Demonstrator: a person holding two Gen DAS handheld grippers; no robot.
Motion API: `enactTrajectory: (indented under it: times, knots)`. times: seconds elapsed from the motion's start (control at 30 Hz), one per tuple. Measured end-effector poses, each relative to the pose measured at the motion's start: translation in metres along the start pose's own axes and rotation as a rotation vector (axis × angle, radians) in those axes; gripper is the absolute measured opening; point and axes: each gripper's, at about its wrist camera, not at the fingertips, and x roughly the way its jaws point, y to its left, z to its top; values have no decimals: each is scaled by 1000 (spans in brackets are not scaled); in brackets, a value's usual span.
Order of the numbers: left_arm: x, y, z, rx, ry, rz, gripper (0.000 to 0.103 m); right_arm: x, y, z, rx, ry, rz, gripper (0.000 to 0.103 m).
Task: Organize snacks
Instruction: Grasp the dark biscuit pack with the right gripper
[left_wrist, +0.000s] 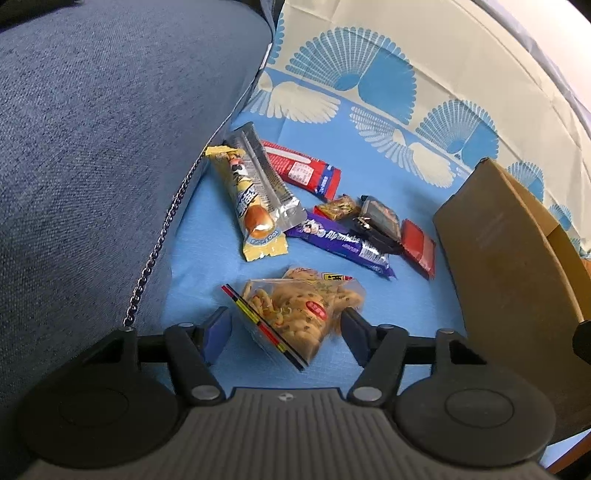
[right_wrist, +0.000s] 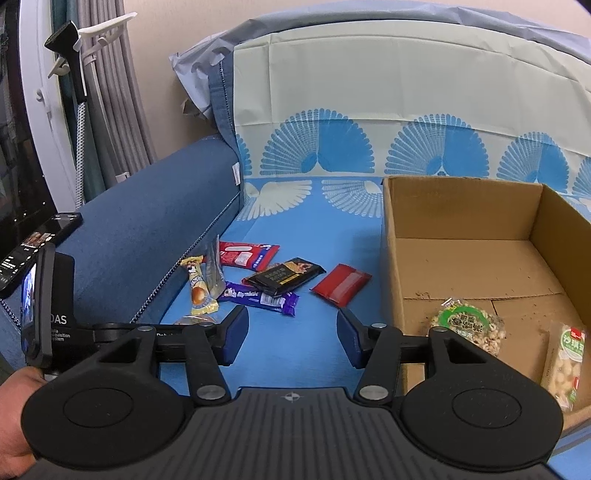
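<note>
A clear bag of noodle snacks (left_wrist: 303, 306) lies on the blue cloth between the fingers of my left gripper (left_wrist: 286, 332). The right pad touches the bag, the left pad stands off its striped edge, so the jaws are open. Beyond lie a yellow bread pack (left_wrist: 251, 206), a silver pack (left_wrist: 266, 177), a red pack (left_wrist: 306, 171), a purple bar (left_wrist: 340, 245), a black pack (left_wrist: 380, 221) and a small red packet (left_wrist: 419, 245). My right gripper (right_wrist: 288, 332) hangs open over bare cloth, nothing between its fingers, left of the cardboard box (right_wrist: 461, 210). Two green-labelled snacks (right_wrist: 467, 325) lie in the box.
A blue sofa armrest (left_wrist: 92, 166) with a metal chain (left_wrist: 159, 240) along its edge rises at the left. A phone (right_wrist: 33, 247) rests on the armrest. The patterned backrest cloth (right_wrist: 369, 110) stands behind. A hand (right_wrist: 14, 406) shows at the lower left.
</note>
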Motion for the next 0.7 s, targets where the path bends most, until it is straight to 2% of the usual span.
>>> enactTrajectory:
  times: [0.03, 0.07, 0.33, 0.4, 0.47, 0.53, 0.57, 0.7]
  knots:
    - [-1, 0, 0, 0, -6, -10, 52, 0, -1, 0, 0, -2, -1, 55]
    - [-2, -1, -1, 4, -12, -15, 47, -1, -1, 0, 2, -5, -1, 55]
    - [-7, -6, -2, 18, -62, -26, 42, 19, 6, 26, -3, 19, 36, 55]
    - [-8, -3, -1, 5, -59, -32, 42, 38, 11, 40, 21, 42, 51, 58]
    - [-8, 0, -1, -12, -56, -35, 42, 62, 16, 52, 56, 79, 69, 65]
    - [-8, 3, 0, -27, -52, -38, 42, 93, 20, 63, 99, 125, 61, 78]
    - [-8, 4, 0, -32, -51, -38, 42, 110, 21, 66, 123, 151, 48, 81]
    - [-7, 6, 1, -34, -46, -41, 43, 177, 18, 68, 244, 275, -21, 81]
